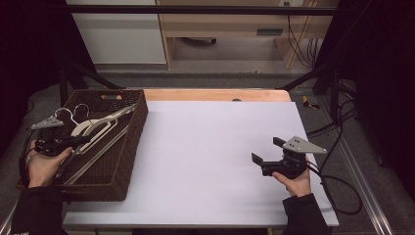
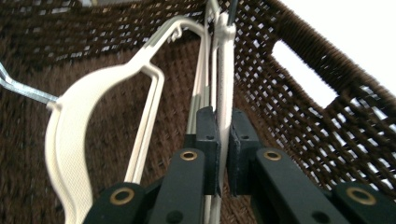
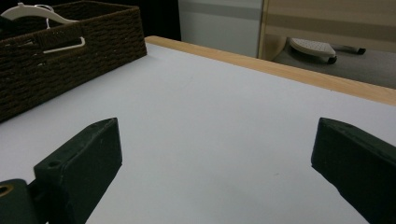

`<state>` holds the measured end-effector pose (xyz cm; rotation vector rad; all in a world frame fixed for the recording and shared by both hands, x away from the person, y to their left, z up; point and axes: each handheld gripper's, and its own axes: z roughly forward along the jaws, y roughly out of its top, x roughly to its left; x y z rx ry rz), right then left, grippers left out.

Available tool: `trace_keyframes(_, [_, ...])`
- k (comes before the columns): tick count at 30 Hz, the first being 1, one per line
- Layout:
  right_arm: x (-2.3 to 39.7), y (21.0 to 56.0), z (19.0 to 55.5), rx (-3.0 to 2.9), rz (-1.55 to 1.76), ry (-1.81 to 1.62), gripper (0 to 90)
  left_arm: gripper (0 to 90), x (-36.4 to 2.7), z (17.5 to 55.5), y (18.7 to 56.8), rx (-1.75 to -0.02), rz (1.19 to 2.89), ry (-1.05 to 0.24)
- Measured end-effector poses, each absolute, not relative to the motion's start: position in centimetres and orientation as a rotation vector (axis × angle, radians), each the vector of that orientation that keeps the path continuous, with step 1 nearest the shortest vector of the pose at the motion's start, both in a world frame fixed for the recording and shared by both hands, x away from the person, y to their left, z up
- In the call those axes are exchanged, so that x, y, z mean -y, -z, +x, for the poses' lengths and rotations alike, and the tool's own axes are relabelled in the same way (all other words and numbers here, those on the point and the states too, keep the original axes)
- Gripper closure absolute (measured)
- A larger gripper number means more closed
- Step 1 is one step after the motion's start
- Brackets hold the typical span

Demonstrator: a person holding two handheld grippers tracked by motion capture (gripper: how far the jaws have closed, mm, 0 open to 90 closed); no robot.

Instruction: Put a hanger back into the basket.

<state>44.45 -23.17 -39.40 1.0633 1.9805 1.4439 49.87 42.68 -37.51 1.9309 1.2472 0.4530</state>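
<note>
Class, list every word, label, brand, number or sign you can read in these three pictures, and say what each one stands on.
None: no readable text on the basket, the hangers, the table or either tongs.
Too small and blurred to read: the grey plate on the wooden cabinet.

No readable text, label, brand or number anywhere — not on basket, hangers or table

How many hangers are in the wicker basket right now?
2 that I can tell apart, both lying in the basket: a white hanger to the left, and another clamped in the left hand-held gripper. More may be hidden.
</note>
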Motion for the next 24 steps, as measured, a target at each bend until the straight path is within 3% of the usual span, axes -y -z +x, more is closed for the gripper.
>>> trace_keyframes(9, [23.1,39.5,44.5,-1.991,1.055,-1.438,2.3,80.2,-42.9,50.1,37.7,-1.404,1.919,-0.522])
trace_keyframes(10, [23.1,39.5,44.5,-1.986,1.06,-1.439,2.3,72.5,-43.1,50.0,37.6,-1.443,1.918,-0.58])
trace_keyframes(14, [23.1,39.5,44.5,-1.984,1.061,-1.439,2.3,59.4,-43.6,49.5,37.3,-1.495,1.877,-0.659])
trace_keyframes(24, [23.2,39.6,44.5,-1.981,1.07,-1.436,2.3,43.6,-42.6,46.9,35.1,-1.367,1.699,-0.673])
